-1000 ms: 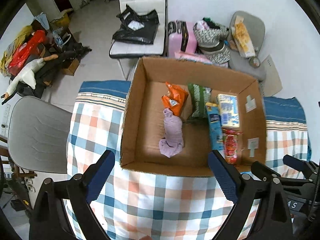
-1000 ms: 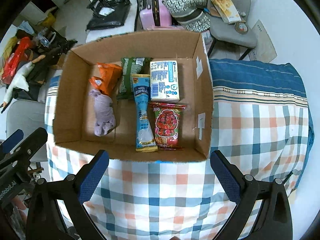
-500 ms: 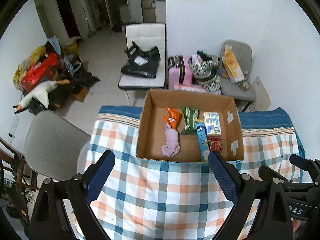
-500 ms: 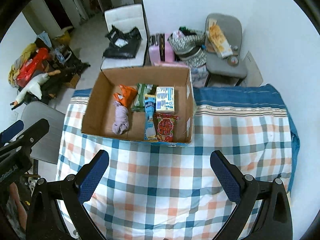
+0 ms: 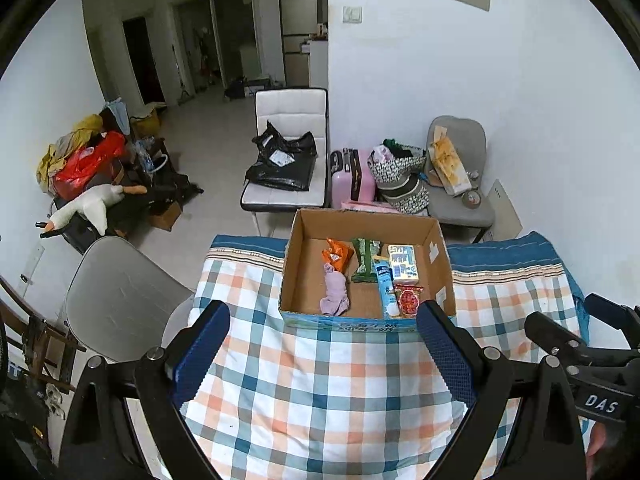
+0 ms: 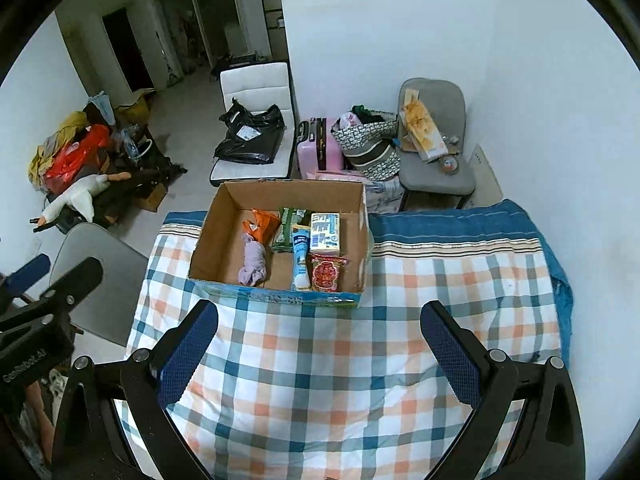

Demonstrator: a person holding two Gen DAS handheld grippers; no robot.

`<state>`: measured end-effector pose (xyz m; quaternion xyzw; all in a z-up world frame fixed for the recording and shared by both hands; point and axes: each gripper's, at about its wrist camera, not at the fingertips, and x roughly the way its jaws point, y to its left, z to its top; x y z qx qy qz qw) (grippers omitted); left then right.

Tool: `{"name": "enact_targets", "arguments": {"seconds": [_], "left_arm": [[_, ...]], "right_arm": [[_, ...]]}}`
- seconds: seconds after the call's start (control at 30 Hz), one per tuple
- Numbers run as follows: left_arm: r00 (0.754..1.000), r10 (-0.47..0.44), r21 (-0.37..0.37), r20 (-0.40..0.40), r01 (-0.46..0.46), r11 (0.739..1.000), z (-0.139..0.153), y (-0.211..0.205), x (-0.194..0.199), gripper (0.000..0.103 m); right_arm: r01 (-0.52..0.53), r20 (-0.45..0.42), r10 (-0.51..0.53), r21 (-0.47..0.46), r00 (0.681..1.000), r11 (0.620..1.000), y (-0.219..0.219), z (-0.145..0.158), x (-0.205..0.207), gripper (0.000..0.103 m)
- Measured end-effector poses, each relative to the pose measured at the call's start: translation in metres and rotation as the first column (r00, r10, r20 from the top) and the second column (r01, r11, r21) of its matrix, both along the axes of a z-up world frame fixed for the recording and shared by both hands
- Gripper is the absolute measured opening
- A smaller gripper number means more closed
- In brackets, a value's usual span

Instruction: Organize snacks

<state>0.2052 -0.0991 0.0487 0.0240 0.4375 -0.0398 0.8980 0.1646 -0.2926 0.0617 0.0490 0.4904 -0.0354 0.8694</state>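
Checked tablecloth (image 6: 320,360) covers the table under me, and on it, ahead of both my grippers, sits the open cardboard box (image 6: 216,220) that holds every snack I can see. Inside, along its right half, lie the red packet (image 6: 326,274) nearest me, the pale blue tube-shaped pack (image 6: 301,262) just left of it with its long axis running away from me, the white-and-blue carton (image 6: 325,232) behind the red one, and the green packet (image 6: 289,227) and orange bag (image 6: 262,226) toward the back. A lilac bundle (image 6: 253,266) lies left of the tube; I cannot tell what it is. The box's left part is bare cardboard.

My right gripper (image 6: 320,344) hangs above the cloth, jaws spread wide and holding nothing, roughly centred on the box's near wall. My left gripper (image 5: 322,350) is likewise wide apart and empty, also short of that wall. Neither is clearly nearer, I judge. No snack lies loose on the cloth, so sorting looks close to finished. Any reach must clear the near wall from above. Beyond stand chairs, a pink suitcase (image 6: 318,146) and bags.
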Motion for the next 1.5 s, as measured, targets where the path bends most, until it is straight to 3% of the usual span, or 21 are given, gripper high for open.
{"name": "enact_targets", "arguments": {"seconds": [0.3,1.5], "left_arm": [[0.999,0.004,-0.004,0.035,-0.004,1.0,0.016,0.002,-0.026,0.096],[1.0,-0.003,0.001,0.018,0.003,1.0,0.007,0.003,-0.036,0.096]], "right_arm": [[0.033,0.051,-0.031,-0.041,0.998,0.999,0.005,0.017,-0.028,0.103],[0.069,0.086,-0.063,-0.068,0.994,0.995,0.005,0.032,-0.048,0.103]]}}
